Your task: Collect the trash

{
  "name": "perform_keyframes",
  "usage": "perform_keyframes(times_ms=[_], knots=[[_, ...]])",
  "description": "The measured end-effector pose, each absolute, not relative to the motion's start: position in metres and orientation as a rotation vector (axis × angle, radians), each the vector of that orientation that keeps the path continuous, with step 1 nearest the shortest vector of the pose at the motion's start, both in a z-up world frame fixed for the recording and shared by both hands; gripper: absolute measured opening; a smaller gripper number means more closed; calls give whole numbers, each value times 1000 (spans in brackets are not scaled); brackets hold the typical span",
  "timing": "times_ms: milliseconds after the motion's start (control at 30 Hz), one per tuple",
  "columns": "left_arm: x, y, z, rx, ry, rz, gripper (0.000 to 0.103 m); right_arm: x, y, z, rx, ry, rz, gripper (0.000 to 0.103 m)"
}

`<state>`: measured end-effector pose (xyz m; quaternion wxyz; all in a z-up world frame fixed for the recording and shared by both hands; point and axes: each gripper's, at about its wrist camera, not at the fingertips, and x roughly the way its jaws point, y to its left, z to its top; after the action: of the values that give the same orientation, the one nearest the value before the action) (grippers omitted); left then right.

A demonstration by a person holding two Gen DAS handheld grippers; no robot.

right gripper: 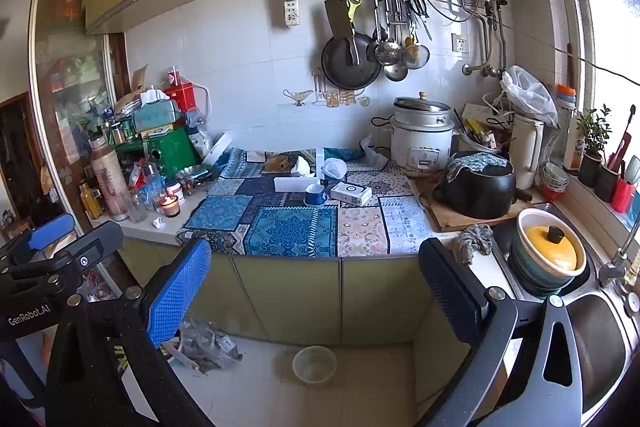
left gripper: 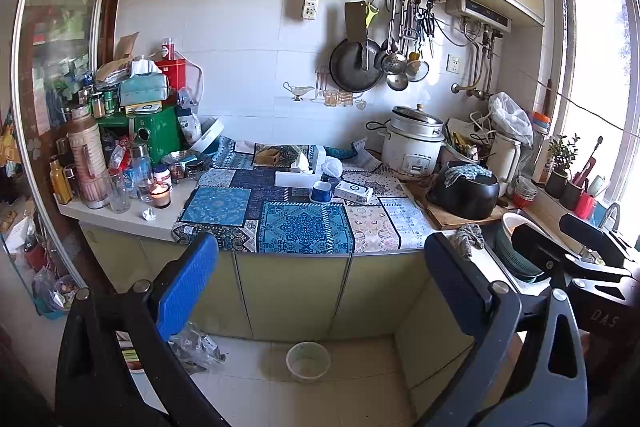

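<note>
Both grippers are held back from the counter, above the floor, with nothing between their fingers. The left gripper has its jaws spread wide and released; the right gripper is spread wide as well. Candidate trash lies in three places. A crumpled paper wad sits on the bare near-left corner of the counter, just beside a lit candle. A loose tissue lies on the patterned cloth toward the far side. On the floor, crinkled plastic wrappers lie left of a small bucket, which is probably the bin, although its contents cannot be read from either view. The step in hand is judged to be the approach to a first piece. The wad suits the left gripper: it should come in from the near edge, away from the flame and the glass jars, straddle the wad with both pads, and close gently, since paper compresses. The right gripper should stand clear of the sink.
</note>
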<state>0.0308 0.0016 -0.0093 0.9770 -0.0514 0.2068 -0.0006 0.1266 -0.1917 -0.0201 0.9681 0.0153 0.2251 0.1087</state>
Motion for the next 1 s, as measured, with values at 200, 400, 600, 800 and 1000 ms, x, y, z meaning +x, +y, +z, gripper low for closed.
perform_keyframes(times_ms=[200,400,600,800,1000], knots=[[32,1,-10,-101,415,2,103,127,-189,-19,27,453,221,103],[32,2,-11,-101,414,2,103,126,-187,-19,27,456,216,103],[38,7,-11,-108,419,-5,103,130,-185,-20,30,460,204,103],[47,12,-12,-108,424,-15,103,135,-181,-23,36,466,191,103],[66,24,-16,-108,434,-22,103,148,-176,-29,44,477,169,103]])
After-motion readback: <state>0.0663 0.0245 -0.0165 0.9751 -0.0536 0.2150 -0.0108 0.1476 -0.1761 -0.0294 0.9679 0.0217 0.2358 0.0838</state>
